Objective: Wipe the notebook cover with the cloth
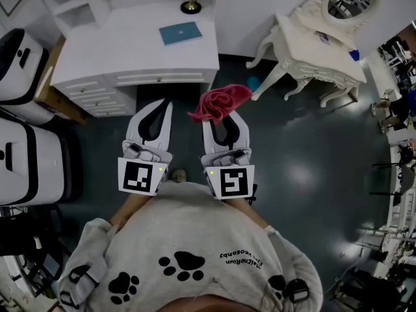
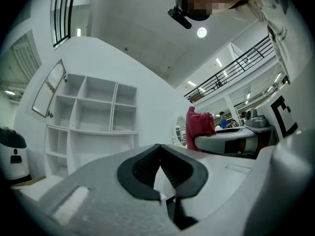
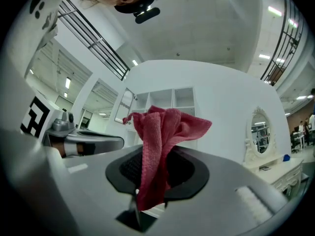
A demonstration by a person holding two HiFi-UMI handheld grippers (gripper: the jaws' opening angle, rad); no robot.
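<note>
dark floor [image 1: 292,142], cloth [image 1: 220,103] (partly within tool [image 1: 221,114])

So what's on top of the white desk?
A blue notebook lies flat on the desk, with a small gold stand behind it. Whatever is under the notebook is hidden.

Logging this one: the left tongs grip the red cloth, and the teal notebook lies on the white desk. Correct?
Not quite. It is the right tongs that grip the red cloth; the right gripper view shows it pinched between the jaws. The left tongs are shut on nothing. The rest holds: the teal notebook lies on the white desk.
</note>
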